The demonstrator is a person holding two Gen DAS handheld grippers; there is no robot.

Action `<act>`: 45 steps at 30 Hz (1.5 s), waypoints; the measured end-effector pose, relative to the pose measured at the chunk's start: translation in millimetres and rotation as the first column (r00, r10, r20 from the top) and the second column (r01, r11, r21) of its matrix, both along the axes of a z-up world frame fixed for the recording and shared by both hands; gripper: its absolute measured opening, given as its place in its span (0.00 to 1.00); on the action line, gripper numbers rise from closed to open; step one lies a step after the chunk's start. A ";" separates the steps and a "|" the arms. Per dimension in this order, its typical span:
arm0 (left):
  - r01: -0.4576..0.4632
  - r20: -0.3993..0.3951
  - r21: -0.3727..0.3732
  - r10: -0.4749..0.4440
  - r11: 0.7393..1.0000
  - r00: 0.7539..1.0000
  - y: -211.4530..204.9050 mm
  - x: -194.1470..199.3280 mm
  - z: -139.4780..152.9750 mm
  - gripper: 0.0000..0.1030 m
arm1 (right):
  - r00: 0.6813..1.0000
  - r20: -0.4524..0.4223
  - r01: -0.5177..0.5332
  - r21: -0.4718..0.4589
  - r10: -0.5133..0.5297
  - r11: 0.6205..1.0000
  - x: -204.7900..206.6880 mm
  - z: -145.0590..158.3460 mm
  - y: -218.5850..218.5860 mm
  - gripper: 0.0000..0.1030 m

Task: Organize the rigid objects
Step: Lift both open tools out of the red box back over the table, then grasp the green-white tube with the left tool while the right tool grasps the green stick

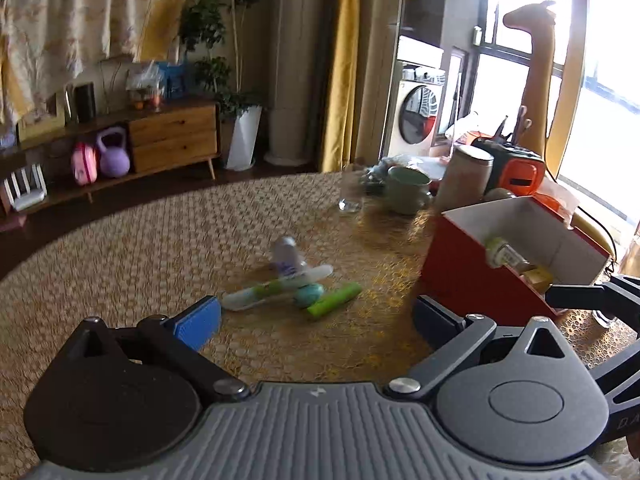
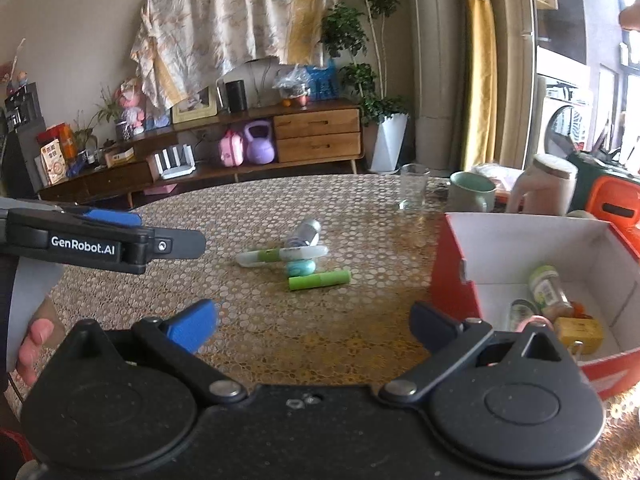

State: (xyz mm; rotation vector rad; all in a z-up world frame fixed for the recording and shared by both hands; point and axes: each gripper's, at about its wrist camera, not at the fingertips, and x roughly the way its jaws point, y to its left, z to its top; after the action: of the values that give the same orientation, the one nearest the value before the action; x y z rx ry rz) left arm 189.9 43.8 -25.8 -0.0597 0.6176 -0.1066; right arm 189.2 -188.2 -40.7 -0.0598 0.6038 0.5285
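Observation:
A small pile lies mid-table: a white and green tube [image 1: 276,288] [image 2: 280,256], a green cylinder [image 1: 334,300] [image 2: 319,280], a teal round case [image 1: 309,295] [image 2: 300,268] and a small silver bottle [image 1: 286,254] [image 2: 306,232]. A red box with a white inside [image 1: 460,276] [image 2: 456,264] stands to the right and holds a green-capped jar [image 2: 546,286], a yellow padlock [image 2: 578,334] and other small items. My left gripper [image 1: 316,320] is open and empty, short of the pile; it also shows at the left of the right wrist view [image 2: 172,245]. My right gripper [image 2: 314,326] is open and empty.
At the far right of the table stand a clear glass [image 2: 414,186], a green mug [image 2: 472,192], a pink lidded jug [image 2: 546,186] and an orange device [image 2: 616,200]. A wooden sideboard [image 2: 318,132] stands beyond the table.

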 end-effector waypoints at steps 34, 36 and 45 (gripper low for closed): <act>0.093 -0.146 0.061 -0.084 0.994 0.986 59.3 162.9 -108.1 0.99 | 0.991 -0.073 -0.124 -0.178 0.113 0.976 120.5 -90.6 89.9 0.96; 0.116 -0.138 0.077 -0.104 0.990 0.985 59.4 166.8 -112.3 0.99 | 0.990 -0.080 -0.125 -0.175 0.113 0.977 125.6 -94.7 91.1 0.94; 0.227 -0.141 0.083 -0.214 0.970 0.967 56.7 185.4 -119.9 0.92 | 0.990 -0.094 -0.120 -0.170 0.105 0.978 138.0 -105.0 94.9 0.92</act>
State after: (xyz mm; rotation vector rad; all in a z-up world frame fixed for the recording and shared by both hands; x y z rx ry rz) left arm 375.2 100.5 -145.8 0.0987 0.7593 -0.2900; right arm 327.2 -93.3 -145.8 -0.2409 0.7324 0.5884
